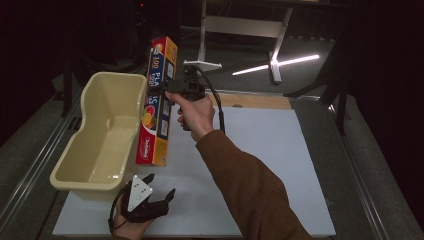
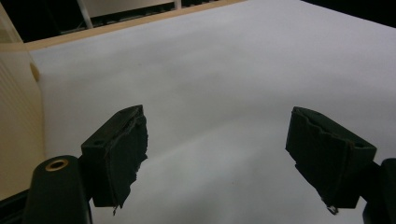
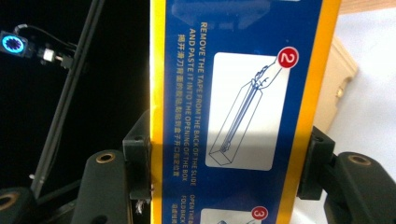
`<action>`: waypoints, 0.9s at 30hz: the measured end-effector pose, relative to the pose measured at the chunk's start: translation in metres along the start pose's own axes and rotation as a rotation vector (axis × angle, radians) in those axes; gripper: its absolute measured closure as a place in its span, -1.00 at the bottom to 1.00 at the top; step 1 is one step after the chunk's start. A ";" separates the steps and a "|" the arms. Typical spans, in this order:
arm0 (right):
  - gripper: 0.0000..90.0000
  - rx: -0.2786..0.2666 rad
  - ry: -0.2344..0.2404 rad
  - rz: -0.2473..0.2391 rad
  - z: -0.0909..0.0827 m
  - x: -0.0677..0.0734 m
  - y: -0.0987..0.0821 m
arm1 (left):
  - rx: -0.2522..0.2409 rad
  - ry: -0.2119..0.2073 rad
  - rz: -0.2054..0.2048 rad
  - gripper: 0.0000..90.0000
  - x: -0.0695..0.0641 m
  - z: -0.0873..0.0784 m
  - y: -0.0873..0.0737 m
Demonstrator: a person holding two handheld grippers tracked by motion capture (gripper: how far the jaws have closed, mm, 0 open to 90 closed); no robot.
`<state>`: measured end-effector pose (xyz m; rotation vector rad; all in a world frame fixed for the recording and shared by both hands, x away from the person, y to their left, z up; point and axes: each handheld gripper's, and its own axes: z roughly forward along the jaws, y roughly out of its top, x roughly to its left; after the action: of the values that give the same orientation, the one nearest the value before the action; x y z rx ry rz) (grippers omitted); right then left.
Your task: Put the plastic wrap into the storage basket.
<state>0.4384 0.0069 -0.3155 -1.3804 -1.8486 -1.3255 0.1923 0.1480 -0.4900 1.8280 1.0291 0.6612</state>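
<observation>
Two grippers work a white bench: the right gripper (image 1: 176, 89) clamps a long wrap box (image 1: 159, 100), held upright in the air beside the cream tub (image 1: 100, 145) at the left edge, while the left gripper (image 1: 159, 192) rests near the front edge, jaws apart.

A cream plastic tub (image 1: 102, 140) sits on the left part of the worktop (image 1: 280, 165), which is covered by a white sheet; the tub is long, open at the top, and hangs slightly past the sheet's left edge. Along the far edge of the worktop a strip of bare wood (image 1: 260, 101) shows beyond the sheet. Farther back, on the dark floor, stands a pale metal table frame (image 1: 240, 25) with a bright light bar (image 1: 277, 64) lying at a slant beside its foot.
</observation>
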 end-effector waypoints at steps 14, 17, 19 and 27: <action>-0.14 -0.014 0.062 0.053 0.031 0.011 -0.002 | -0.014 -0.016 -0.007 -0.54 -0.001 -0.002 0.001; -0.14 -0.014 0.090 0.077 0.040 0.013 -0.005 | -0.018 -0.021 -0.009 -0.54 -0.001 -0.002 0.000; -0.14 -0.013 0.099 0.083 0.046 0.014 -0.007 | -0.021 -0.022 -0.011 -0.54 -0.002 -0.002 0.001; -0.14 0.029 0.126 0.080 0.069 0.023 -0.015 | -0.028 -0.021 -0.005 -0.54 0.000 -0.004 0.001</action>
<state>0.4277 0.0785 -0.3315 -1.3116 -1.7059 -1.3091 0.1893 0.1492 -0.4870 1.8042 1.0058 0.6487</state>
